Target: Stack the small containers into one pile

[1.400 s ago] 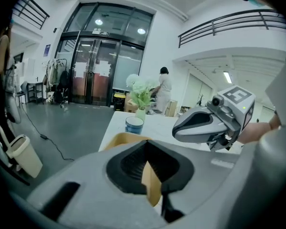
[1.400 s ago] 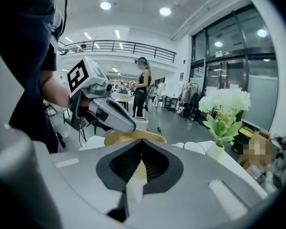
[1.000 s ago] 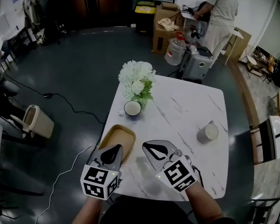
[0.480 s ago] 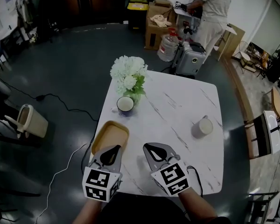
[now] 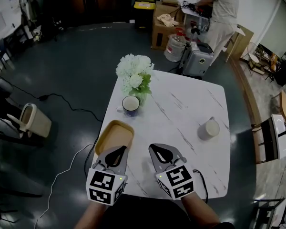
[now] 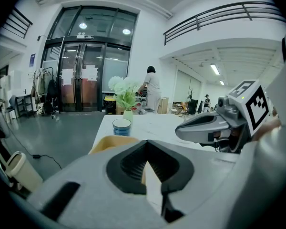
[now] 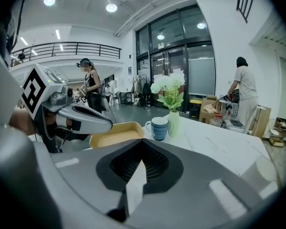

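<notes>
A pale bin (image 5: 31, 121) stands on the dark floor, well to the left of the white marbled desk (image 5: 181, 104). At the desk's near left corner, the left gripper (image 5: 117, 154) is clenched with its jaws pressed together and nothing between them. Its tip overlaps the near end of a shallow yellow tray (image 5: 115, 134) that lies along the left edge, and whether it touches the tray cannot be told. Beyond the tray stands a blue mug (image 5: 130, 104) with a pale inside. Just behind the mug is a vase of white flowers (image 5: 135, 76) near the far left corner. Beside the left gripper, to its right, the right gripper (image 5: 161, 152) is over bare desktop, likewise clenched and empty. A whitish cup (image 5: 209, 128) stands alone toward the right edge, well apart from the tray and the mug, so no container is stacked yet. Far behind the desk, at the upper right, a person (image 5: 224, 8) stands facing away among boxes.
</notes>
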Available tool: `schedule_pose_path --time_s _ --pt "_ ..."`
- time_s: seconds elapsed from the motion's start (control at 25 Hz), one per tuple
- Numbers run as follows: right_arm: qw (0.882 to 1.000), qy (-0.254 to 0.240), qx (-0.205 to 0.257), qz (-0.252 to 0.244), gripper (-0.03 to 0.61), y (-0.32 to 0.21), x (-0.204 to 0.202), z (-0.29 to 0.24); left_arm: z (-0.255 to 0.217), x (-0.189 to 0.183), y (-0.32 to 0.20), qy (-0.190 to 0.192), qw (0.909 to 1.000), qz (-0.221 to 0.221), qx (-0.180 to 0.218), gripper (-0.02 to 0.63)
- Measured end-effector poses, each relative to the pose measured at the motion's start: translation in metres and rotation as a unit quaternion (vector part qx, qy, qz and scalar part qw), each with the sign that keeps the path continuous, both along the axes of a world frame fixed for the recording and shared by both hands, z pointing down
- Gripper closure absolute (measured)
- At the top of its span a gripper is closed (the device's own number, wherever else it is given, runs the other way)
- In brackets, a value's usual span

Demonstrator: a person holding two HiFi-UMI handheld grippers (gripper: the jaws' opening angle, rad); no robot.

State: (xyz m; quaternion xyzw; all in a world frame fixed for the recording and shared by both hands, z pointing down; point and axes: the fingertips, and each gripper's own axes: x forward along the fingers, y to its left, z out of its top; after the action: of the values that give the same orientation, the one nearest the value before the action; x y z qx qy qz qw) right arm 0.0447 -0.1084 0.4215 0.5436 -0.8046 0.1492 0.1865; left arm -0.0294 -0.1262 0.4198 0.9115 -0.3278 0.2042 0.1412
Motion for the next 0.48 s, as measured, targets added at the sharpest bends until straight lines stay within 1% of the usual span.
schedule_pose_path --time_s 0.48 --pt "1.0 -0.01 -0.005 0.008 0.578 -0.0043 -0.0011 0.0013 0.0005 -0.0063 0.0005 -0.003 0.9999 -0.01 0.0 0.618"
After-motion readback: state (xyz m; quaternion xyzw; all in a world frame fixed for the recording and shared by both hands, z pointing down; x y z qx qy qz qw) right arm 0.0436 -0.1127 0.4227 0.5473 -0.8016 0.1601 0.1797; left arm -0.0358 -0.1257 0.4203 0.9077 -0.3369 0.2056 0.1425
